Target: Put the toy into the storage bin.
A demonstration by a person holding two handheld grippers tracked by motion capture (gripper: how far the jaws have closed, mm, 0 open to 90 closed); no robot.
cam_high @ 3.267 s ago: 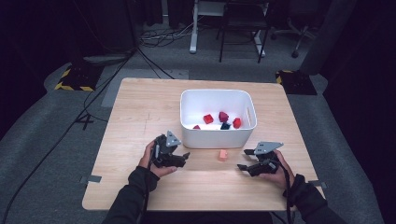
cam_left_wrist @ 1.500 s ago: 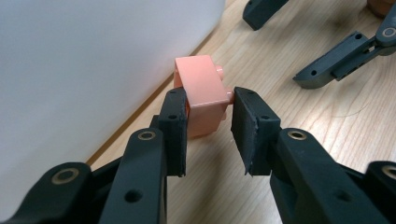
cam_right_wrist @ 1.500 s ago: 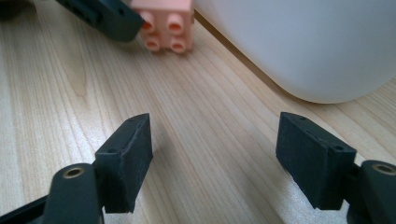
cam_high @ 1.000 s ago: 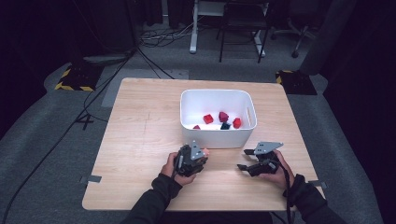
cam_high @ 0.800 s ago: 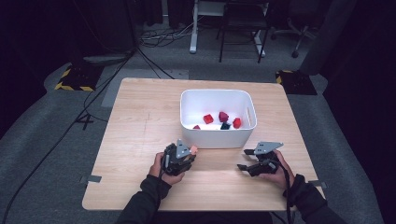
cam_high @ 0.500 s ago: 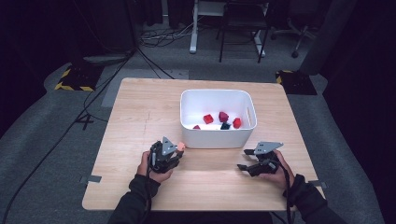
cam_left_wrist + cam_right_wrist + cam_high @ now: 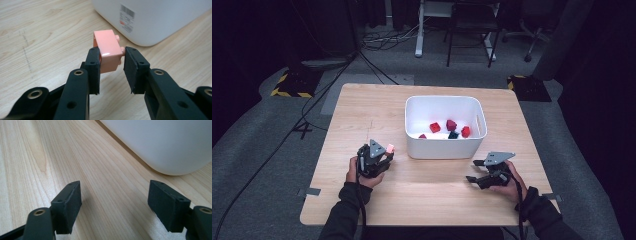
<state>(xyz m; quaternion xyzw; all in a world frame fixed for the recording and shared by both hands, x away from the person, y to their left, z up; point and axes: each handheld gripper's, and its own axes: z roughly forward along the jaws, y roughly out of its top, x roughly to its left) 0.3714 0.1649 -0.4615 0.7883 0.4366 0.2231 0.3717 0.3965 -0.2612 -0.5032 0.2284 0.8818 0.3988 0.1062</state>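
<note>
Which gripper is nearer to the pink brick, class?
Left. The left gripper is shut on the pink brick, pads pressing its sides, beside the white bin. The right gripper rests open across the table, well apart from it.

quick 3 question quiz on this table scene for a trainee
1. True or false: the left gripper is shut on the pink brick.
2. How do the right gripper's jaws stand?
3. Where are the red blocks: A on the table, B in the white bin, C in the right gripper?

Key: 1 true. 2 open, nothing between them. 3 B.
</note>
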